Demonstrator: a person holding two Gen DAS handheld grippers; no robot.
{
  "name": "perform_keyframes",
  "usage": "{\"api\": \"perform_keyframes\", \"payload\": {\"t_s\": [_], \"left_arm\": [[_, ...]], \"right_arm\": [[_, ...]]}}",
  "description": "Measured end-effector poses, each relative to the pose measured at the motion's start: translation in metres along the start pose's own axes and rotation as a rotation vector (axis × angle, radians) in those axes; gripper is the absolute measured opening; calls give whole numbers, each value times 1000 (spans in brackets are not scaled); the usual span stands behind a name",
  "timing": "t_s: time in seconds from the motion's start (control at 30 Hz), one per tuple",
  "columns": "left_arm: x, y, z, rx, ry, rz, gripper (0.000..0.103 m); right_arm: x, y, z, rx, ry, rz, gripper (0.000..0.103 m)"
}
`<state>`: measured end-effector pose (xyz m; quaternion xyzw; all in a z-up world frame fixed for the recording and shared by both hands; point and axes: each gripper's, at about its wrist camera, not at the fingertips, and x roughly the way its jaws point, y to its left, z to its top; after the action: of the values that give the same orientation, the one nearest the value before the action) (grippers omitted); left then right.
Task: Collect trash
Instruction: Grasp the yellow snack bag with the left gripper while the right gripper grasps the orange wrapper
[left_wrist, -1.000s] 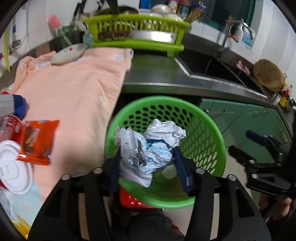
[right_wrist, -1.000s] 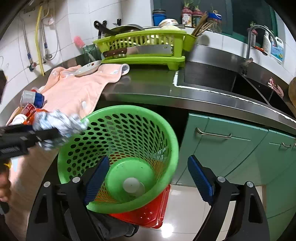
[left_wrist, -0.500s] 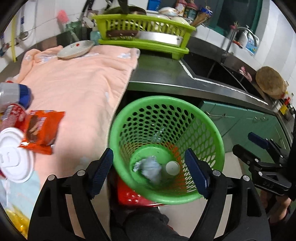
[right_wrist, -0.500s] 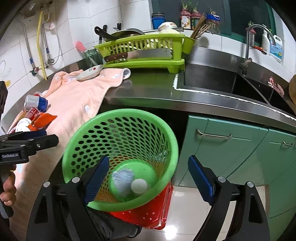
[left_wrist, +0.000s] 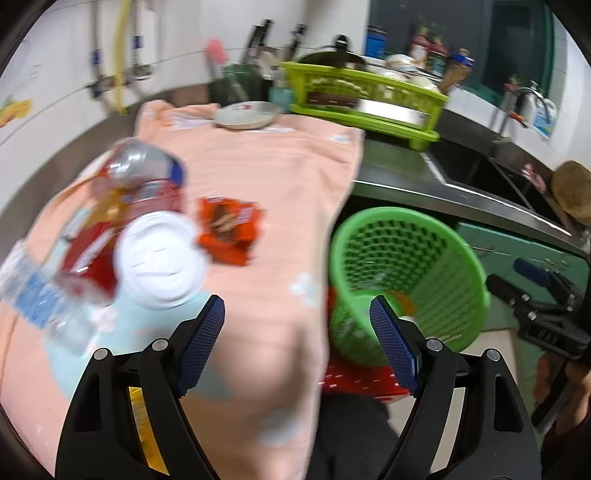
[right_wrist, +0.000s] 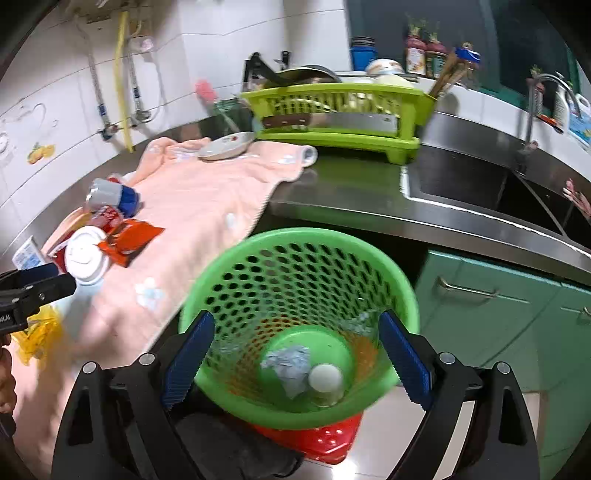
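Observation:
A green perforated basket (left_wrist: 406, 258) (right_wrist: 295, 258) stands on a red stool below the counter edge. A crumpled paper ball (right_wrist: 290, 365) and a white round lid (right_wrist: 327, 376) lie in its bottom. My left gripper (left_wrist: 295, 310) is open and empty over the pink towel's edge. Ahead of it lie an orange snack wrapper (left_wrist: 229, 229), a white-lidded cup (left_wrist: 160, 264), a can (left_wrist: 147, 166) and a clear plastic bottle (left_wrist: 37, 302). My right gripper (right_wrist: 295, 321) hovers above the basket. Its jaws are opening, and nothing is pressed between them.
The pink towel (right_wrist: 207, 206) covers the left counter, with a plate (right_wrist: 225, 146) at its far end. A lime dish rack (right_wrist: 332, 118) holds a cleaver beside the steel sink (right_wrist: 480, 184). Teal cabinets (right_wrist: 498, 314) stand at right. A yellow wrapper (right_wrist: 37, 332) lies near the left gripper (right_wrist: 33, 284).
The left gripper let the crumpled paper drop into the basket, opened wide, then swung left over the towel toward the litter. The right gripper shifted a little above the basket.

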<state>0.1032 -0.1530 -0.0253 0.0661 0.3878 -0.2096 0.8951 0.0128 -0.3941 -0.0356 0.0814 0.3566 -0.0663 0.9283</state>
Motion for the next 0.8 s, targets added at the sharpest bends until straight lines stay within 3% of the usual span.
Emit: {"api": "perform_keyframes", "payload": {"t_s": [0.17, 0.37, 0.8], "left_arm": [[-26, 40, -19, -44, -14, 104, 80], [-41, 83, -43, -114, 18, 173, 84], [-23, 105, -70, -163, 95, 164, 83]], "right_arm": [[2, 27, 5, -46, -2, 51, 87], [7, 56, 11, -86, 4, 122, 87], [35, 112, 31, -110, 59, 273, 87]]}}
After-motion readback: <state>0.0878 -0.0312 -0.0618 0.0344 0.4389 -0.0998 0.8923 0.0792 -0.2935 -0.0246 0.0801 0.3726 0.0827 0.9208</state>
